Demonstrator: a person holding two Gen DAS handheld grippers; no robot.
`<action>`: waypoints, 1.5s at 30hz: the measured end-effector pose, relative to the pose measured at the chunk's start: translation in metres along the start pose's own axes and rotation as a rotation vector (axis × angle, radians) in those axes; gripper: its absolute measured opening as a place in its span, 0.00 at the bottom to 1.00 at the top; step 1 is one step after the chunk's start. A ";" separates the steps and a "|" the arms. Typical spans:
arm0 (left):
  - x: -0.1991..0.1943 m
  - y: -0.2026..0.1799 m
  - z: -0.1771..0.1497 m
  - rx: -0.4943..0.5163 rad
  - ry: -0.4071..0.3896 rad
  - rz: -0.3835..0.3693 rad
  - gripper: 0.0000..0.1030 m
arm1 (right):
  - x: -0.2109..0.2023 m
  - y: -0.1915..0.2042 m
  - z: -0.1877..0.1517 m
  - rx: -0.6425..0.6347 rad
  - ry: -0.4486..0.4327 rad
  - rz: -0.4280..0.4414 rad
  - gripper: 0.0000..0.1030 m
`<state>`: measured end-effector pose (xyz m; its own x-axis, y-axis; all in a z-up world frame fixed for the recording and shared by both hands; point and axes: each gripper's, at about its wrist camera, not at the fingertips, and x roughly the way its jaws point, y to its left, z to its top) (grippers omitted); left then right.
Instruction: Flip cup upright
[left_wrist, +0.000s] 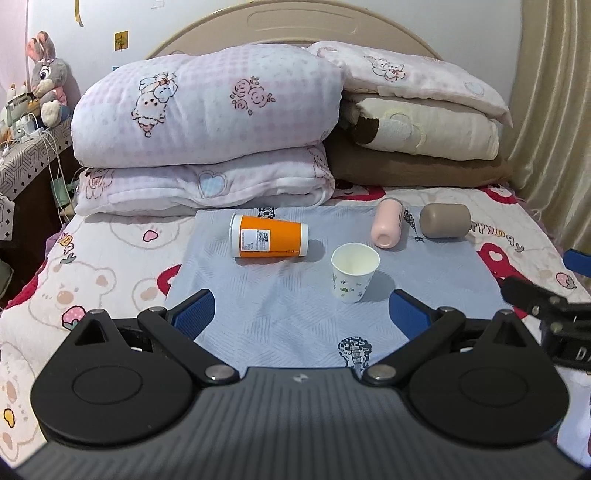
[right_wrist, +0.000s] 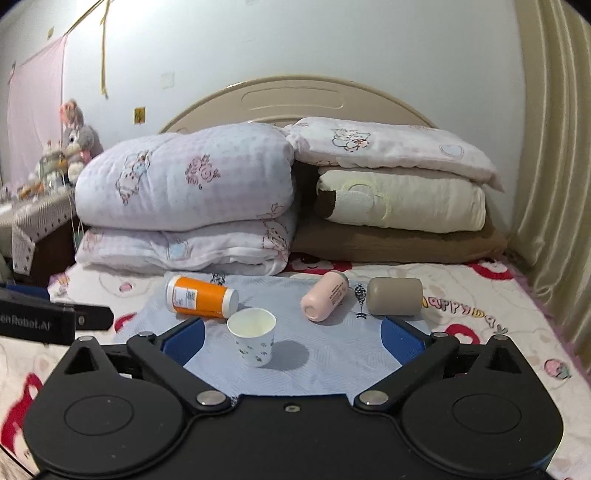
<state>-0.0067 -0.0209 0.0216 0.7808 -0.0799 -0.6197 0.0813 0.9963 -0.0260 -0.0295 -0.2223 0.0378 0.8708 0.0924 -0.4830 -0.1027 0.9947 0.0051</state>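
Note:
A small white paper cup with a green floral print (left_wrist: 354, 272) stands upright on a blue-grey cloth (left_wrist: 280, 317). An orange cup (left_wrist: 269, 240) lies on its side to its left. A pink cup (left_wrist: 387, 227) and a taupe cup (left_wrist: 444, 220) lie on their sides behind it. My left gripper (left_wrist: 301, 314) is open and empty, just short of the paper cup. In the right wrist view the paper cup (right_wrist: 252, 341), orange cup (right_wrist: 201, 297), pink cup (right_wrist: 325, 300) and taupe cup (right_wrist: 395, 296) show too. My right gripper (right_wrist: 293, 341) is open and empty, the paper cup near its left finger.
The cloth lies on a bed with a bear-print sheet (left_wrist: 107, 280). Folded quilts and pillows (left_wrist: 207, 122) are stacked at the headboard. A side table with a stuffed rabbit (left_wrist: 46, 77) stands left. Curtains (left_wrist: 554, 92) hang at the right.

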 end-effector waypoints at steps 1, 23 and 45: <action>0.000 0.000 0.000 0.002 0.000 0.001 0.99 | 0.000 0.002 -0.001 -0.011 0.005 0.003 1.00; 0.019 -0.002 -0.009 0.032 0.050 0.032 0.99 | 0.007 0.000 -0.005 0.001 0.053 -0.028 1.00; 0.022 -0.001 -0.010 0.046 0.073 0.041 0.99 | 0.009 -0.002 -0.007 0.013 0.061 -0.029 1.00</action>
<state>0.0044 -0.0233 -0.0001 0.7370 -0.0352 -0.6749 0.0799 0.9962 0.0352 -0.0242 -0.2240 0.0276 0.8423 0.0613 -0.5355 -0.0714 0.9974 0.0018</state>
